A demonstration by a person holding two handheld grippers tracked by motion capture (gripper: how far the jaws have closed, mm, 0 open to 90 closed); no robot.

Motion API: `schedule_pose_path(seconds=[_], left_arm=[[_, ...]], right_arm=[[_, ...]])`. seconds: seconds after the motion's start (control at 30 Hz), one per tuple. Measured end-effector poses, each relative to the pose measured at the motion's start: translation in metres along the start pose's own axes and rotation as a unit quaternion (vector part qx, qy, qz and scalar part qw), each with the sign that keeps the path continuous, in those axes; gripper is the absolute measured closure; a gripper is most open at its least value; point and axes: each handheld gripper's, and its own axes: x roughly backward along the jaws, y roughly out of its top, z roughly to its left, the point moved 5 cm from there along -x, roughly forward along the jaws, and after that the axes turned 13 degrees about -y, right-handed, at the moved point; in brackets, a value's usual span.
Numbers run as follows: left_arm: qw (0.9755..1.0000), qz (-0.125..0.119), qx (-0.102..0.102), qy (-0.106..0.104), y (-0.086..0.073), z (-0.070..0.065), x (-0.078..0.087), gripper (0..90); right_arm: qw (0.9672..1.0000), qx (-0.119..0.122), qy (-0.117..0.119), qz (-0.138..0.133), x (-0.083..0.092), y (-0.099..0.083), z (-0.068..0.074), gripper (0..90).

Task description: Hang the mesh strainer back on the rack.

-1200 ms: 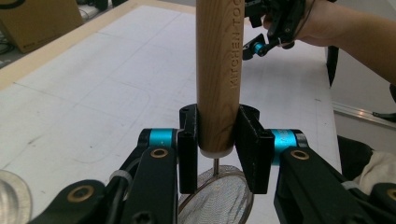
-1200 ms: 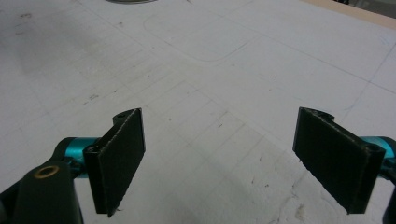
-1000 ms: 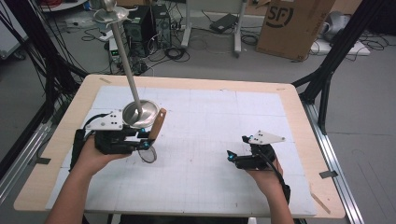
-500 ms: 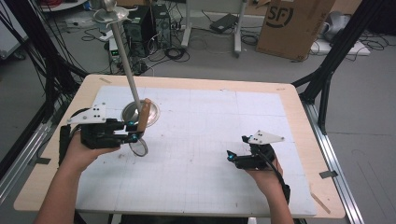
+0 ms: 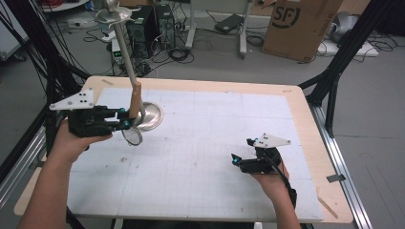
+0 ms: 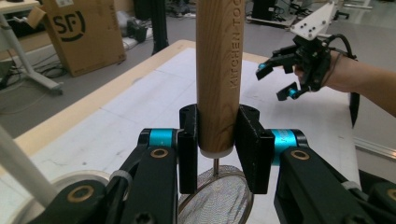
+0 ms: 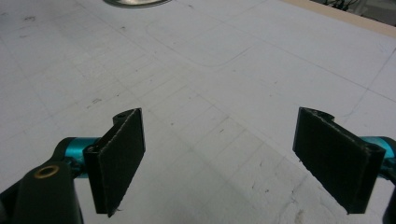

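White gridded table (image 5: 200, 157), left gripper (image 6: 217, 140) jaws clamped on upright wooden strainer handle (image 6: 218, 70), right gripper (image 7: 233, 158) jaws wide.

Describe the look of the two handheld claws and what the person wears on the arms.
Both the left claw and the right claw are black, with flat black rectangular jaws, teal-blue collars behind the jaws and brass-coloured pivot rings. Each carries a pale grey three-cornered plate dotted with small dark holes. A black cable trails from the right claw along the wrist, where a black band sits. The forearms are bare, with no sleeves in sight.
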Motion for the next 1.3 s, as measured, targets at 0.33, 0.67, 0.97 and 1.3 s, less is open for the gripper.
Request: schedule_pose_path(seconds=[0.33, 0.67, 0.97, 1.3], left_arm=[[0.9997, -0.004, -0.004, 0.023, 0.025, 0.015, 0.019, 71.1], [0.9993, 0.005, -0.011, 0.037, 0.055, 0.030, 0.035, 71.1], [0.9978, 0.006, -0.008, 0.065, 0.072, 0.043, 0.052, 71.1], [0.9957, 0.007, 0.006, 0.092, 0.077, 0.060, 0.062, 71.1]], right_arm=[[1.0000, 0.004, 0.000, -0.002, 0.000, 0.000, -0.001, 15.9], [1.0000, 0.002, 0.000, 0.001, -0.001, -0.001, -0.001, 15.9], [1.0000, -0.002, 0.001, 0.000, 0.000, 0.000, -0.001, 15.9], [1.0000, -0.004, 0.000, -0.002, 0.001, 0.000, -0.003, 15.9]])
